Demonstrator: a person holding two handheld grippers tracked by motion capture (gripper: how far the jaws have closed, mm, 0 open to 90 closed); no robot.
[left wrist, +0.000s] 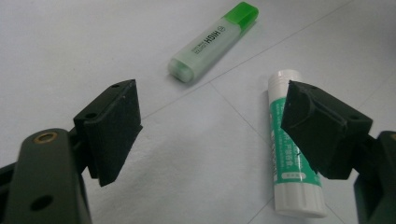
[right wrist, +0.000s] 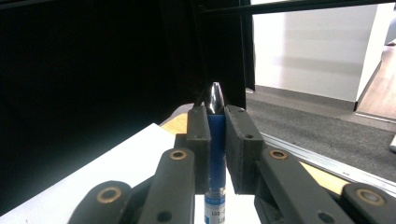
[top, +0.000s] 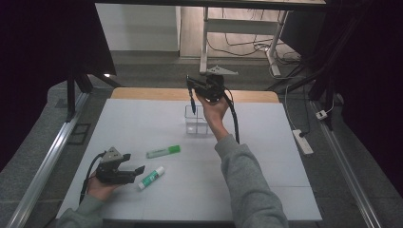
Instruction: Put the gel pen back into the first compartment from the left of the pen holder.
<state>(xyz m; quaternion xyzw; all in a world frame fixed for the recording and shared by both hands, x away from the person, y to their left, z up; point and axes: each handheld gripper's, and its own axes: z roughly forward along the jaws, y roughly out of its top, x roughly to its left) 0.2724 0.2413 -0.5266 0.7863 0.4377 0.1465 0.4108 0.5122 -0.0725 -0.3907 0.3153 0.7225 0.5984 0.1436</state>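
Right gripper clenched on blue pen, directly above clear cup; I'd lower plumb. Left gripper released.

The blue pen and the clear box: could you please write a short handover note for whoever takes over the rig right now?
Right claw: shut on the blue pen, held upright above the clear box at the far side of the white mat.
Left claw: open, holding nothing, low over the mat beside the glue stick.
Green highlighter lies on the mat, untouched.
Done: pen picked up.
Left: probably lower the pen into the box, then the glue stick and highlighter.
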